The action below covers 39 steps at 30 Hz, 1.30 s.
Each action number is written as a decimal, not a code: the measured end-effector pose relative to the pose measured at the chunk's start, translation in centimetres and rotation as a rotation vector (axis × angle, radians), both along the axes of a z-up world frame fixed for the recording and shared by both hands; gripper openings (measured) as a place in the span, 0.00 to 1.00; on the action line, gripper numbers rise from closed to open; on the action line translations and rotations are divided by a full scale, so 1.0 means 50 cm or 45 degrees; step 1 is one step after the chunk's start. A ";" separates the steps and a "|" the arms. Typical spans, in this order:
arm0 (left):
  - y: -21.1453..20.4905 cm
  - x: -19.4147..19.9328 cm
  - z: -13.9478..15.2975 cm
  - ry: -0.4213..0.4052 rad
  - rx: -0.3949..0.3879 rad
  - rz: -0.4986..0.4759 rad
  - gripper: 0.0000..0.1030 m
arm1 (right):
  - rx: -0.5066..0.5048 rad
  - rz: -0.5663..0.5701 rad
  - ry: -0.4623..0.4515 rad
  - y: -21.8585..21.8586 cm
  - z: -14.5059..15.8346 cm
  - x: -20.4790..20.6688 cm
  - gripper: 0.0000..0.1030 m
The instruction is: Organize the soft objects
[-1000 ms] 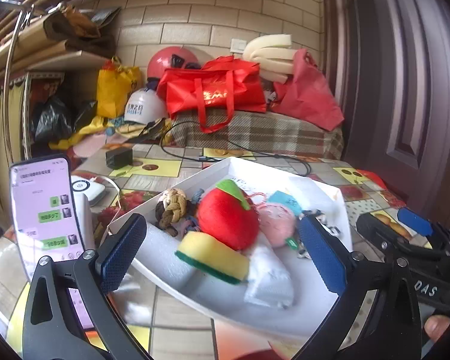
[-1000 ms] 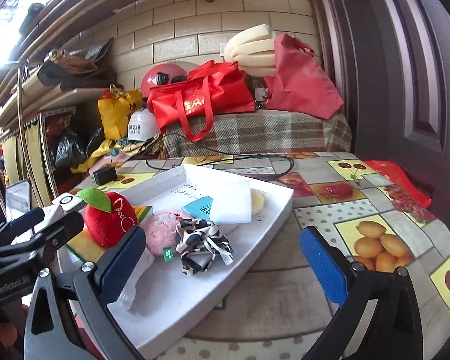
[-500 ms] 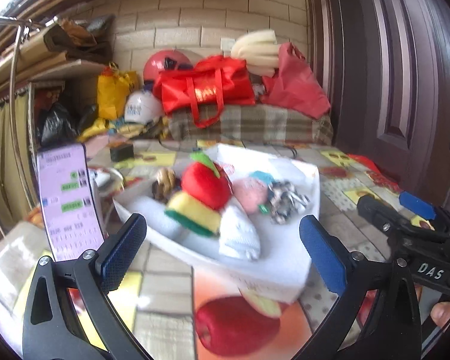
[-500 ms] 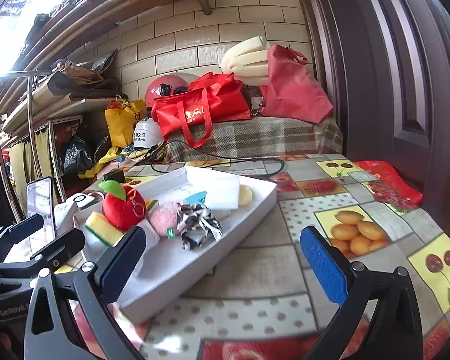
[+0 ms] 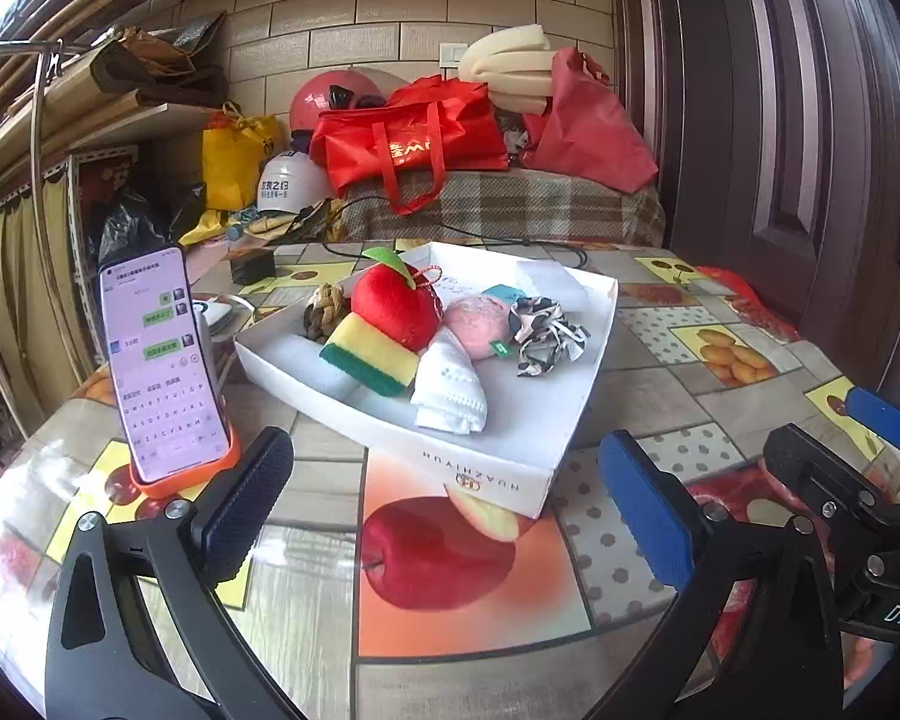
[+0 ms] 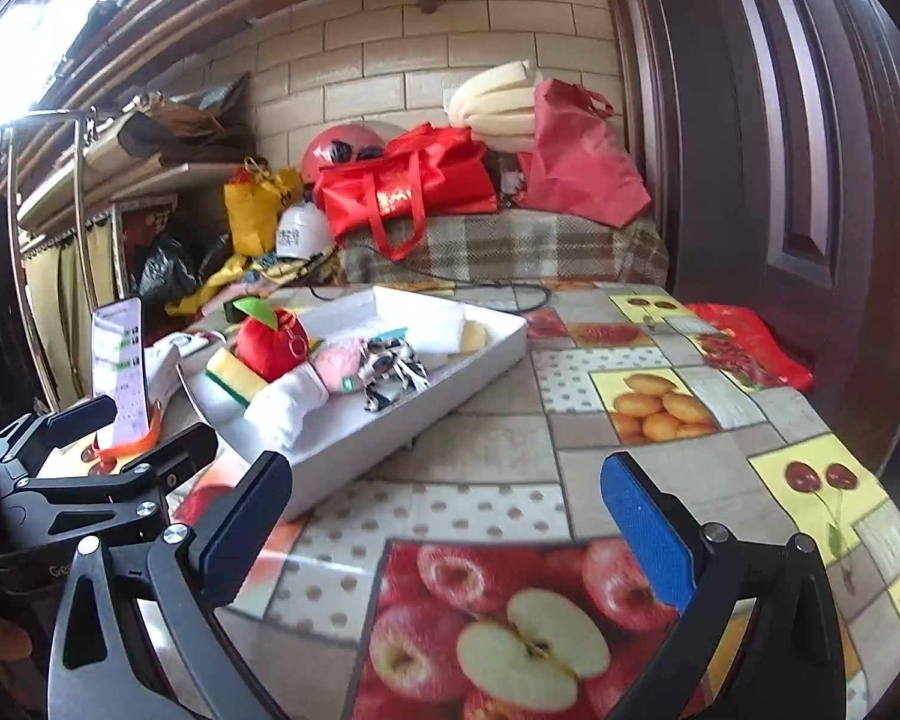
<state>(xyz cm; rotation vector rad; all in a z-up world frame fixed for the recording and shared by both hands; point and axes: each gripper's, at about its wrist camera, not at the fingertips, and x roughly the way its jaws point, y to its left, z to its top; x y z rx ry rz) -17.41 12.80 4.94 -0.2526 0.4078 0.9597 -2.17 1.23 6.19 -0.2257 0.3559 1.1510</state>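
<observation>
White tray point(image 5: 510, 474) on the tabletop point(image 5: 468, 600) holds my soft toys; my left claw point(image 5: 444, 516) and right claw point(image 6: 444, 522) hover apart, empty.

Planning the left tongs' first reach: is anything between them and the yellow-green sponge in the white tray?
Only the tray's own near wall. The left tongs hang open over bare tablecloth in front of it; the yellow-green sponge lies just past that wall. The phone stands off to the left, clear of the line.
</observation>
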 end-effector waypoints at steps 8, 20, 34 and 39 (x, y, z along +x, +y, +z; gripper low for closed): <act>-0.053 0.000 0.014 0.072 0.159 0.125 1.00 | 0.223 -0.067 -0.117 -0.104 0.028 -0.041 1.00; -0.075 0.000 0.021 0.046 0.125 0.092 1.00 | 0.343 -0.247 -0.156 -0.161 0.036 -0.046 1.00; -0.058 0.013 0.003 0.091 0.035 0.044 1.00 | 0.327 -0.233 -0.139 -0.167 0.029 -0.041 1.00; -0.057 0.013 0.004 0.091 0.036 0.042 1.00 | 0.334 -0.233 -0.131 -0.167 0.029 -0.040 1.00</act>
